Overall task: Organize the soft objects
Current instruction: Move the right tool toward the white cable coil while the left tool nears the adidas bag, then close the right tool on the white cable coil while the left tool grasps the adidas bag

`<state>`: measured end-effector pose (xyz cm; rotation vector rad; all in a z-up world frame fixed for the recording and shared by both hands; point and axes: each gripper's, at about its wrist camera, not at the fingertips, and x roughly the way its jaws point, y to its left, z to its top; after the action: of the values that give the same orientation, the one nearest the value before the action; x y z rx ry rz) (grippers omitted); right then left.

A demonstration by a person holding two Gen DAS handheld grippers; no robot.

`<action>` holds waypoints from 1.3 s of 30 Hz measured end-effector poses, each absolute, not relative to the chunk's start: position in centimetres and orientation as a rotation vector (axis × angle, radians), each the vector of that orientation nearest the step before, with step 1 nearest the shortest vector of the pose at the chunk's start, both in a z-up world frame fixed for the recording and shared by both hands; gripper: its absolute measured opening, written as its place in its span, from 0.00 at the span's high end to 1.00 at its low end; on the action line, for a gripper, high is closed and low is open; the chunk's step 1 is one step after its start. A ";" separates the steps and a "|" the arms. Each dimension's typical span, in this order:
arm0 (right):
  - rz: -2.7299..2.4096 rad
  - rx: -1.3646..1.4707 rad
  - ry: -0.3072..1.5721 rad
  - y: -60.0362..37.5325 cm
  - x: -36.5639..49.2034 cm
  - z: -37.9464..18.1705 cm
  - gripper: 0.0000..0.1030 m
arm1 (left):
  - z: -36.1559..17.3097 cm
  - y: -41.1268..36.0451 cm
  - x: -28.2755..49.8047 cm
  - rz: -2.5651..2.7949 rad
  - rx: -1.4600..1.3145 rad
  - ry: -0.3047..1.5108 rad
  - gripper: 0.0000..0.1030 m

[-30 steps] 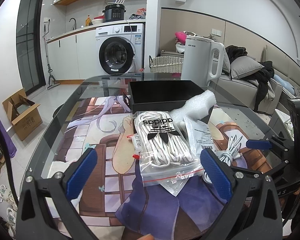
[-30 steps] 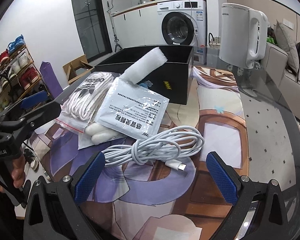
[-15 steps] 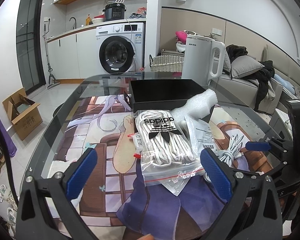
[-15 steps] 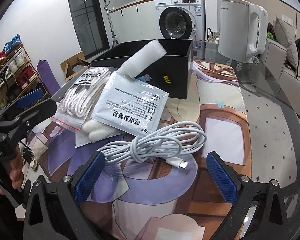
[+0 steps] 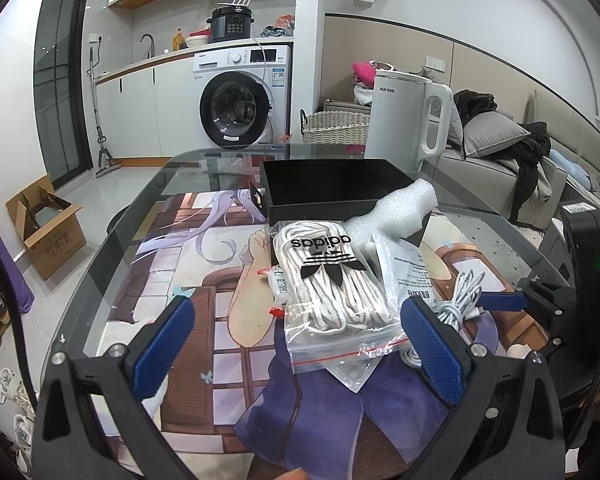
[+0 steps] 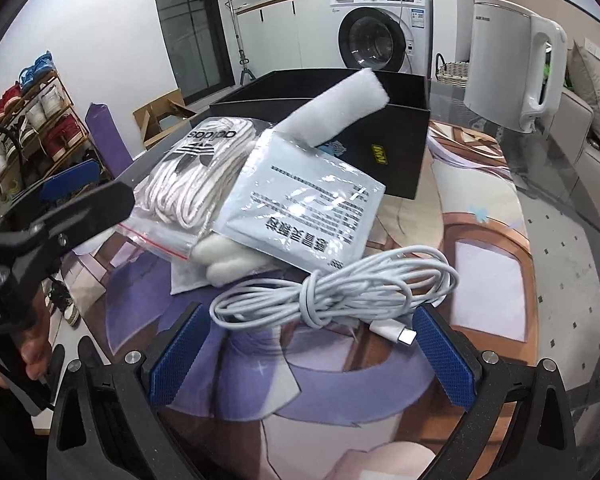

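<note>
A clear zip bag of white adidas laces [image 5: 332,280] [image 6: 192,176] lies on the table mat before an open black box [image 5: 332,188] [image 6: 380,136]. A white foam roll [image 5: 396,208] [image 6: 340,108] leans on the box. A pale blue sachet [image 6: 300,212] [image 5: 410,272] lies on the foam. A coiled white cable [image 6: 336,292] [image 5: 460,300] lies in front. My left gripper [image 5: 296,344] is open and empty, just short of the laces bag. My right gripper [image 6: 312,352] is open, its fingers either side of the cable's near edge.
A white kettle [image 5: 408,120] [image 6: 512,64] stands behind the box at the table's far right. The glass table edge [image 5: 100,264] curves on the left. A washing machine [image 5: 240,100], a cardboard box [image 5: 44,228] on the floor and a sofa [image 5: 500,160] lie beyond.
Both grippers have moved forward toward the pile. The right gripper has come close over the cable, which now reaches between its fingers. Nothing was grasped.
</note>
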<state>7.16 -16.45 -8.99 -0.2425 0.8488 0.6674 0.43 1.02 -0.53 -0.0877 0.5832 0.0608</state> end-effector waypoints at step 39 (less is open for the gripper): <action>0.617 -0.146 0.943 -22.6 10.5 -8.3 0.00 | -1.0 0.3 2.1 0.028 -0.091 0.641 0.00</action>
<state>10.47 -22.59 -8.29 -0.1460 0.9434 0.6168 2.11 0.33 -0.99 -0.0915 0.6409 0.0285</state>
